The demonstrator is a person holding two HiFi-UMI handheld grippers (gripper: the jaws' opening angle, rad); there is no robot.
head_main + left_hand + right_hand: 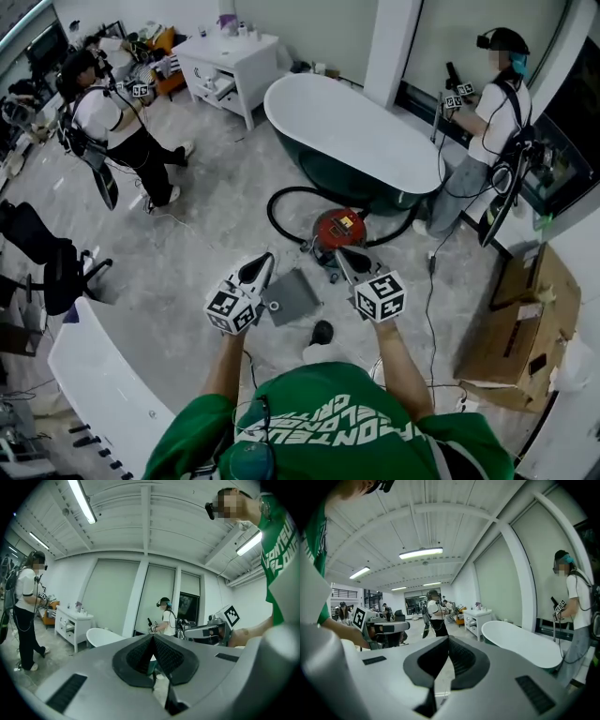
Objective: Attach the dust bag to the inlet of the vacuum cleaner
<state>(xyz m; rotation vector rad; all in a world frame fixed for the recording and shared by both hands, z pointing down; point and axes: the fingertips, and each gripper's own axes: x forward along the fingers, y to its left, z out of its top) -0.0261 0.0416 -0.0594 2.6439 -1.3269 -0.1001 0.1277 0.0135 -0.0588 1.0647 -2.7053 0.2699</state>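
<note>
Currently my left gripper and right gripper are closed, empty. The grey dust bag lies flat beside the vacuum cleaner; probably light and floppy, so I'd pinch an edge.

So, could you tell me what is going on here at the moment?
A person in a green shirt holds the left gripper and right gripper up, both shut and empty. The red vacuum cleaner and a flat grey piece, probably the dust bag, lie on the floor ahead, untouched.
</note>
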